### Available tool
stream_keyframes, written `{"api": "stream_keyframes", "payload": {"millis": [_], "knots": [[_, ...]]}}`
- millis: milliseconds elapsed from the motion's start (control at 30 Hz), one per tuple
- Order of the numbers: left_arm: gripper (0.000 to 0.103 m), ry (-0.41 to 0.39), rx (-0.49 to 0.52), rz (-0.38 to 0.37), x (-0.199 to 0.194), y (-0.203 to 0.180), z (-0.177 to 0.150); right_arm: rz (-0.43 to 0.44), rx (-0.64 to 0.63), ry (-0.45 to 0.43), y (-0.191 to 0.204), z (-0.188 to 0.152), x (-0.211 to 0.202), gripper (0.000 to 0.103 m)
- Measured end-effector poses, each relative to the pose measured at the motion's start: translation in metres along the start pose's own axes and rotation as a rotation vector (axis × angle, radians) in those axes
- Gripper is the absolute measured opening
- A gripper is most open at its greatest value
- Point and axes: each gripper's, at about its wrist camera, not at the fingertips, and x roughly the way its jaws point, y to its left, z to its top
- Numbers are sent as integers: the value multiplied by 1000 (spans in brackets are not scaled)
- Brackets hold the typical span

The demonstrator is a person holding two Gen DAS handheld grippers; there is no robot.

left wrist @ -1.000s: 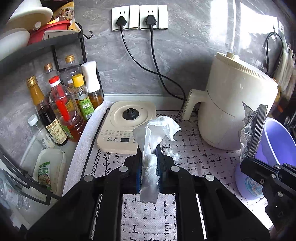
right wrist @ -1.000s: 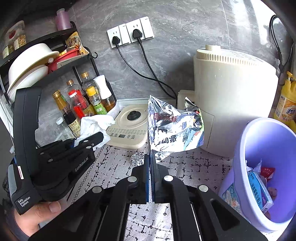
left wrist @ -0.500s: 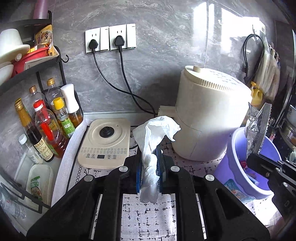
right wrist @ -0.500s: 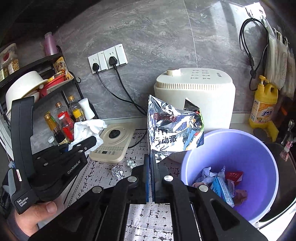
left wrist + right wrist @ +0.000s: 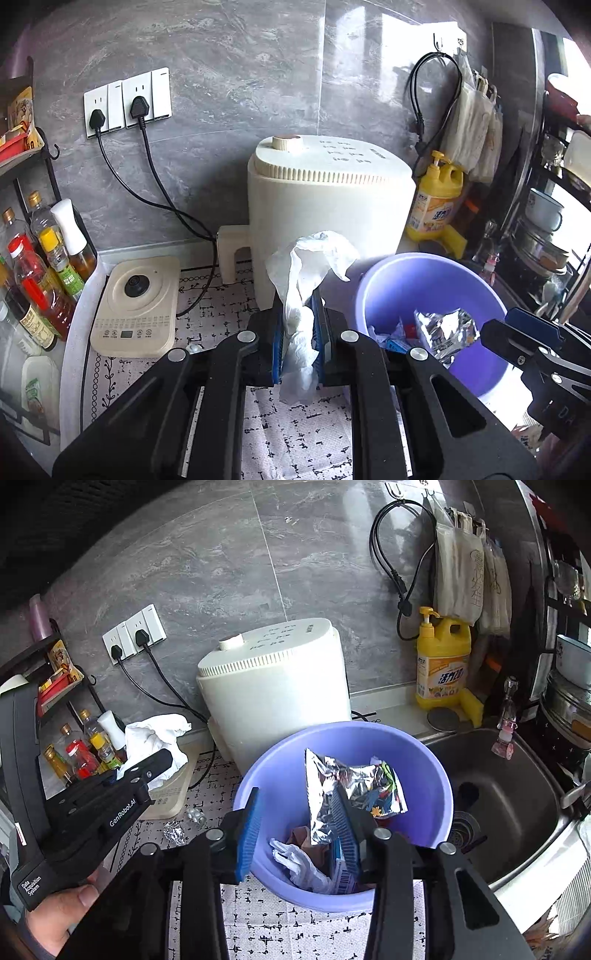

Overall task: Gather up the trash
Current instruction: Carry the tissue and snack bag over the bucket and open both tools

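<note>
So the purple bin (image 5: 424,771) sits on the worktop (image 5: 295,934) right in front of the cream appliance (image 5: 273,686), with the sink (image 5: 517,805) just to its right. The right tool (image 5: 301,825) is spread wide open over the bin, blue pads well apart and gripping nothing. The foil snack bag (image 5: 351,794) is inside the bin, leaning against the right-hand pad, on top of other junk like a white crumpled wrapper (image 5: 299,864) and a small carton.

The left tool (image 5: 298,336) is off to the left of the bin, clamped tight on a white tissue (image 5: 303,277) that sticks up above the pads and hangs down below them.

A couple of little foil balls (image 5: 173,832) sit on the worktop left of the bin, near the beige kettle base (image 5: 135,306). Yellow dish soap bottle (image 5: 441,664) stands behind the bin by the wall.
</note>
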Motion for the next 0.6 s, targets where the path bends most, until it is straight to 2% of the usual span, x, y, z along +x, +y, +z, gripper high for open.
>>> {"api": "stream_keyframes", "payload": {"millis": [233, 600], "knots": [[14, 2, 32, -70, 3, -29, 2, -74, 53, -10, -33, -6, -15, 47], [14, 10, 93, -169, 9, -82, 4, -147, 94, -29, -64, -14, -42, 47]]}}
